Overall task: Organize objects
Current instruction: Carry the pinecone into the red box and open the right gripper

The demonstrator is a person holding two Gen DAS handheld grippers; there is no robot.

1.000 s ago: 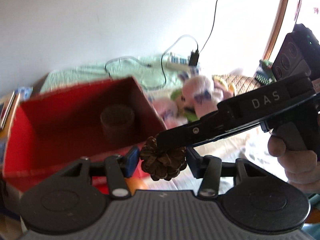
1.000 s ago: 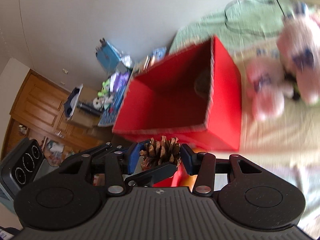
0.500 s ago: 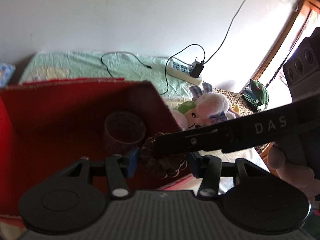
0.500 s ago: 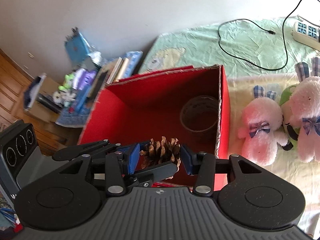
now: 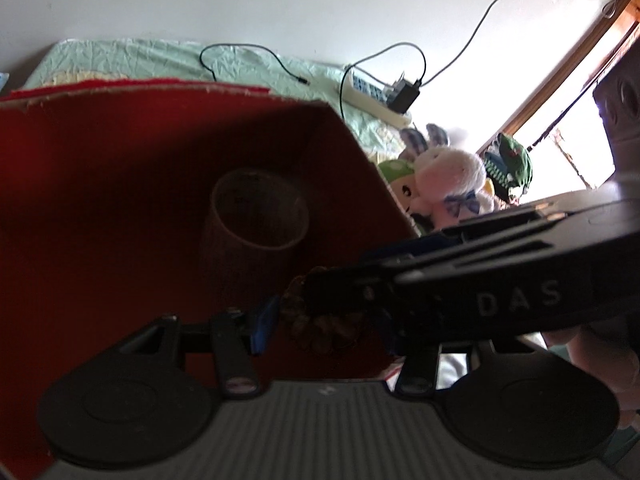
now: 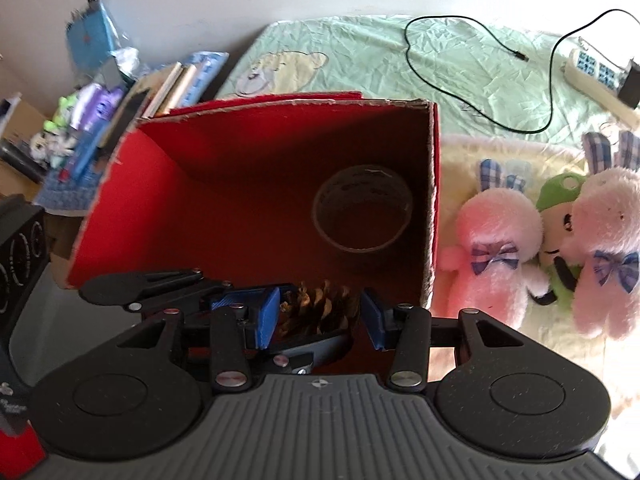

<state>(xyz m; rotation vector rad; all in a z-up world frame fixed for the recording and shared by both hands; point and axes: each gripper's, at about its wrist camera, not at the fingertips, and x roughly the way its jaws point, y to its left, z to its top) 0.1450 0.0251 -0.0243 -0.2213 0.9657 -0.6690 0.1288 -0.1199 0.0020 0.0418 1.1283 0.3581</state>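
Red box (image 6: 248,184), brown pinecone (image 6: 320,308), pink bunnies (image 6: 496,232) with blue plaid bows, mint-green sheet (image 6: 360,60).

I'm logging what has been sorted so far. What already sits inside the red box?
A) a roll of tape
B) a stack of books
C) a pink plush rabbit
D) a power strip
A: a roll of tape stands on the floor of the red box, near its right wall, while the plush rabbits lie outside on the bed.
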